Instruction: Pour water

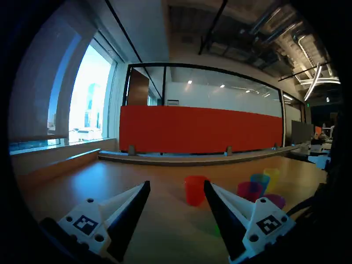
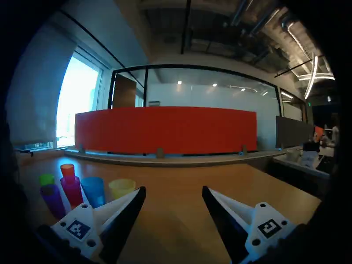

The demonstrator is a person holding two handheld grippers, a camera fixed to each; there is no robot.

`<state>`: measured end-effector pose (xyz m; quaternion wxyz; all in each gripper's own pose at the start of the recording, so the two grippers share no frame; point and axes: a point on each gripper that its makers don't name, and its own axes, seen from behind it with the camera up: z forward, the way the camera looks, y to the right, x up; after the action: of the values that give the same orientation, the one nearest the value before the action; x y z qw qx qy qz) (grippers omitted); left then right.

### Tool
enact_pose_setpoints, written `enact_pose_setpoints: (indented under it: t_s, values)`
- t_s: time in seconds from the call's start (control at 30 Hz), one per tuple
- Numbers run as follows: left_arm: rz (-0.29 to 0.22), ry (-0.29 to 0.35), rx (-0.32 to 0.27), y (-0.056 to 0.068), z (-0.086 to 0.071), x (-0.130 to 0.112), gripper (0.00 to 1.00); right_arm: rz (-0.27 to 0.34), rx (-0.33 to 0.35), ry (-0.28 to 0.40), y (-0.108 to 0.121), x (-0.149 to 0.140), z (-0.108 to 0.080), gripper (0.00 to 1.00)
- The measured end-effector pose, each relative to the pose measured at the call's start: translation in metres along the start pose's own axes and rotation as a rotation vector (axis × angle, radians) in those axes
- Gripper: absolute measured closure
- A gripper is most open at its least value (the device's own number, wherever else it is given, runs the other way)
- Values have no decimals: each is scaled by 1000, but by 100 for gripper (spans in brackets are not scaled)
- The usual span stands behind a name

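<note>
In the left gripper view my left gripper [image 1: 177,183] is open above a wooden table [image 1: 132,176], nothing between its fingers. A red cup [image 1: 195,190] stands upright just beyond the fingertips. Right of it stand a magenta cup [image 1: 249,191], a blue cup [image 1: 260,181], a yellow cup [image 1: 271,175] and a purple cup [image 1: 276,200]. In the right gripper view my right gripper [image 2: 174,189] is open and holds nothing. To its left cluster an orange-red cup [image 2: 67,170], a green cup [image 2: 46,179], a purple cup [image 2: 53,200], a magenta cup [image 2: 72,190], a blue cup [image 2: 93,190] and a yellow cup [image 2: 121,188].
A long red partition [image 1: 200,129] with glass above stands behind the table's far edge. A bright window [image 1: 88,105] with a sill is on the left. More desks [image 2: 303,160] with items lie at the right. Bare tabletop [image 2: 185,185] stretches ahead of the right gripper.
</note>
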<state>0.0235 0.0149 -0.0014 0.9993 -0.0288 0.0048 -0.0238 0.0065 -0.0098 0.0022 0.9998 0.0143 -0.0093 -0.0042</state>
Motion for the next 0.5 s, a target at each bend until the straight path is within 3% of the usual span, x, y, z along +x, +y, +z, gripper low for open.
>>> enact_pose_setpoints:
  t_s: [0.17, 0.5]
  values:
    - [-15, 7, -33, 4, 2, 24, 10, -8, 14, 1, -4, 20, 4, 1]
    - [3, -30, -76, 13, 11, 54, 10, -33, 29, -9, -7, 69, 12, 1]
